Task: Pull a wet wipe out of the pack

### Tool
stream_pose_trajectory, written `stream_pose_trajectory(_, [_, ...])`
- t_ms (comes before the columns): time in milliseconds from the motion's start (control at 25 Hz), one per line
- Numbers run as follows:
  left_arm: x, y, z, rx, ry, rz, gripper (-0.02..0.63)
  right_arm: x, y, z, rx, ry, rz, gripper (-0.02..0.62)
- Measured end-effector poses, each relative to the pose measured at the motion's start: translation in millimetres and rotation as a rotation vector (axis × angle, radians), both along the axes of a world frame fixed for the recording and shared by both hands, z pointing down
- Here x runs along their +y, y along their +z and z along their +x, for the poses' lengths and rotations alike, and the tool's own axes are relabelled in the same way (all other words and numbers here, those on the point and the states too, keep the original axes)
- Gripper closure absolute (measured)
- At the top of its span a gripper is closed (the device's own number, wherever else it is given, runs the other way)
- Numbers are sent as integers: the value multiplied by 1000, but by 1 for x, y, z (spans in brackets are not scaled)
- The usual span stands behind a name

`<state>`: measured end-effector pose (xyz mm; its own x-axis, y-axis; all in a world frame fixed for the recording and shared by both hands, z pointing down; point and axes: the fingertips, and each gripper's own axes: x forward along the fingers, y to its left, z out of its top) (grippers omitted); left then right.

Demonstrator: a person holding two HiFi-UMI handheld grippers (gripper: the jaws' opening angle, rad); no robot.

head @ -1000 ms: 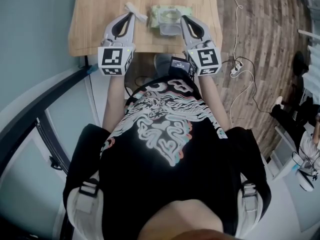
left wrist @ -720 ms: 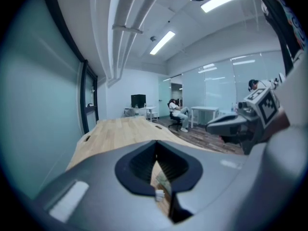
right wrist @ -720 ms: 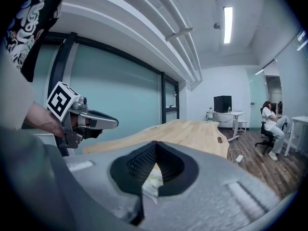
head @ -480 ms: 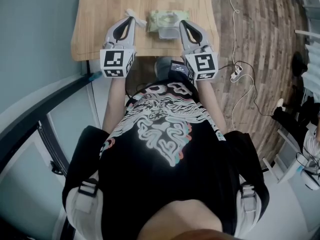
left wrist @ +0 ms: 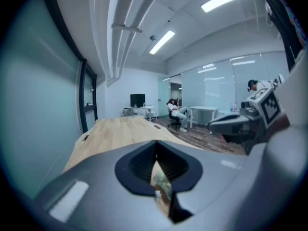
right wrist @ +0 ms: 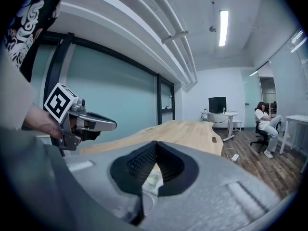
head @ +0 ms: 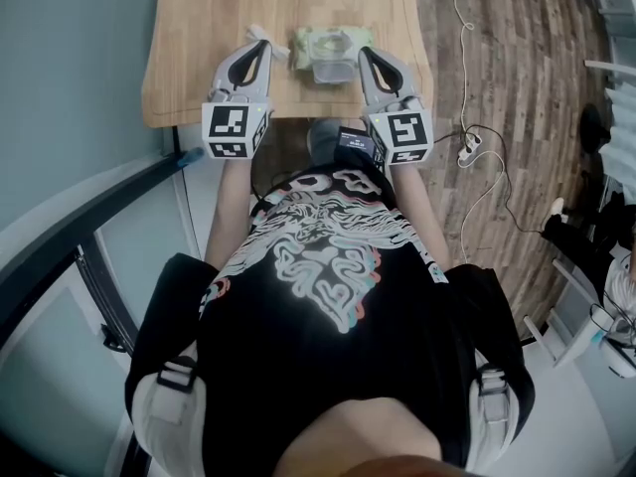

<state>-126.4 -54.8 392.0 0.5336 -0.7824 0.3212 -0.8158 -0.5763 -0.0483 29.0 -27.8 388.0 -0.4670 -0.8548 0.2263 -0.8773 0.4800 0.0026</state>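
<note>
Head view: the pack (head: 333,40) lies between the left hand-held gripper (head: 260,42) and the right hand-held gripper (head: 364,52). A white strip (head: 281,52), likely the wet wipe, sits at the left tip.

Left gripper view: jaws together; whether they pinch the strip I cannot tell. Draw it away slowly, pack steadied.

Right gripper view: jaws together, nothing held. Bare surface (right wrist: 192,129) ahead, its side edge off right.
</note>
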Motion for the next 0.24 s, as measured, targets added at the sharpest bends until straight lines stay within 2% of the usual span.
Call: stream_pose_trajectory(240, [-2, 0, 2, -2, -3, 1, 617, -2, 0, 3, 1, 0, -1, 597])
